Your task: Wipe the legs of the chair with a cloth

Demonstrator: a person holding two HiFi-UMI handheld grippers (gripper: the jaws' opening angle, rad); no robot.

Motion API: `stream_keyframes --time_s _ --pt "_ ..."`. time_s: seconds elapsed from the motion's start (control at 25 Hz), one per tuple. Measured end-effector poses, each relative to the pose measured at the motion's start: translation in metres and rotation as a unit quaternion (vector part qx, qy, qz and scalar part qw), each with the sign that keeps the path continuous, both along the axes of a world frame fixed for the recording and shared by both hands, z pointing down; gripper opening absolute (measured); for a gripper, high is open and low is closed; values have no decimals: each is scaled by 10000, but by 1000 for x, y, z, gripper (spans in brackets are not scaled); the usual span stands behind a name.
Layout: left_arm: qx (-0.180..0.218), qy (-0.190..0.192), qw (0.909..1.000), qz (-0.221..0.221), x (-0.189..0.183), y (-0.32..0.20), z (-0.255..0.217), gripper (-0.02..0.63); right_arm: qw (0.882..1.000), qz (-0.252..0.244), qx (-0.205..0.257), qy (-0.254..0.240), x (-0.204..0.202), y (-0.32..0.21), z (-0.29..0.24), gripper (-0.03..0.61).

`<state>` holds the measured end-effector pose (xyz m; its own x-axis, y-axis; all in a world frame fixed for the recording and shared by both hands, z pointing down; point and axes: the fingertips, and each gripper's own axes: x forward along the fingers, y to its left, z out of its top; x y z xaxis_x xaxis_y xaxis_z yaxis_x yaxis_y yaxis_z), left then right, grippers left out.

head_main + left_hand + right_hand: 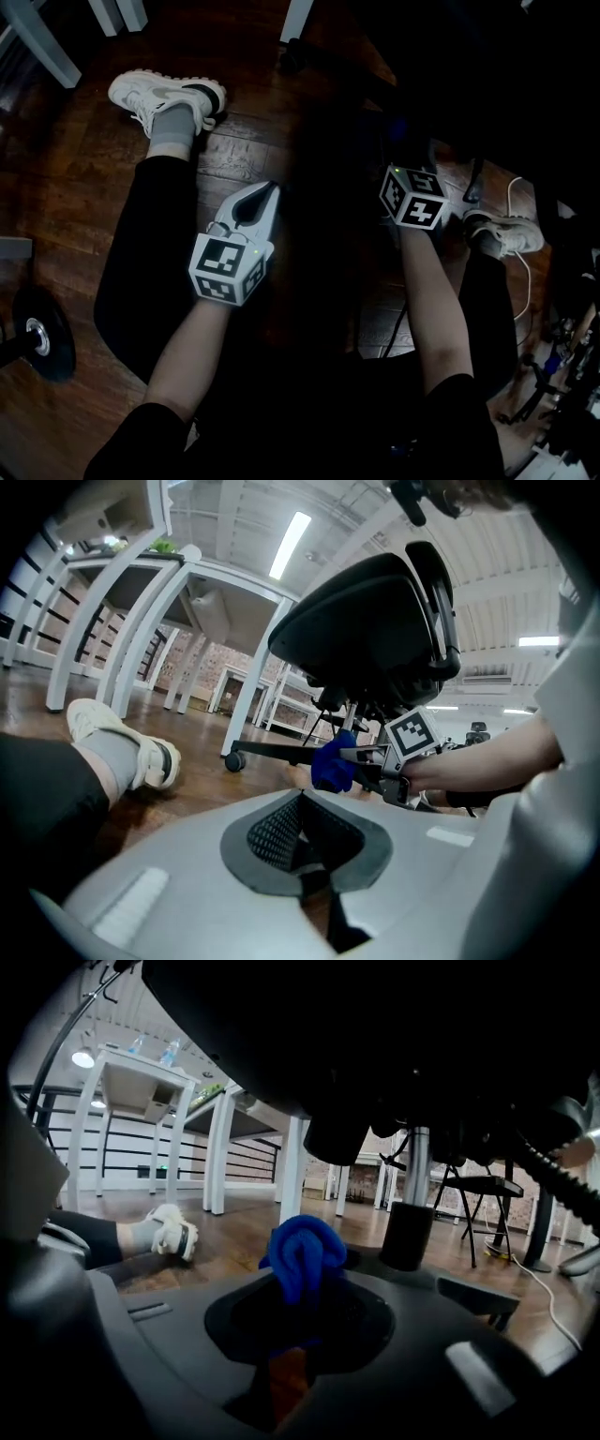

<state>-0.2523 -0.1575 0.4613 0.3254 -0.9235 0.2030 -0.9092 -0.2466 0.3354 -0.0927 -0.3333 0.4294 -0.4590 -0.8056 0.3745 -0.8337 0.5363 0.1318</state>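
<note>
You sit on the dark wooden floor [84,197] with your legs spread, facing the black office chair [375,630]. Your right gripper [302,1283] is clamped on the blue cloth [305,1255]. Its dark jaws pinch the lower part of the bundle, and the rolled top of the fabric stands up above the tips. That gripper reaches in under the seat, low by the chair's base. From the left gripper view, the cloth sits at the inner end of a black chair leg [277,752], the one that runs out to a caster [234,759] on the floor. The fabric overlaps the leg there, but you cannot tell whether it presses on it. In the right gripper view, the chair's central column [412,1218] rises just beyond the cloth and to its right.

Your left gripper [272,187] is closed with nothing in it, its white jaws meeting at the tips. It hovers over the floor just inside your left leg, apart from the chair base and pointing toward it. Your left foot, in a white sneaker [164,94], lies out to the left near white table legs [47,47]. A round black disc [42,333] sits on the floor by your left thigh, and a white cable [520,202] loops past your right foot
</note>
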Motion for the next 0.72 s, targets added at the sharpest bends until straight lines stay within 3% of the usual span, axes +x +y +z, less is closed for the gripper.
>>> stream_keyframes --time_s 0.2,0.72 --pt "-189 59 9996 -179 -7 4 9 5 9999 -156 -35 -20 -20 21 11 74" --pt "-149 50 9994 -296 -13 7 4 5 9943 -1037 -194 -122 -83 105 37 74"
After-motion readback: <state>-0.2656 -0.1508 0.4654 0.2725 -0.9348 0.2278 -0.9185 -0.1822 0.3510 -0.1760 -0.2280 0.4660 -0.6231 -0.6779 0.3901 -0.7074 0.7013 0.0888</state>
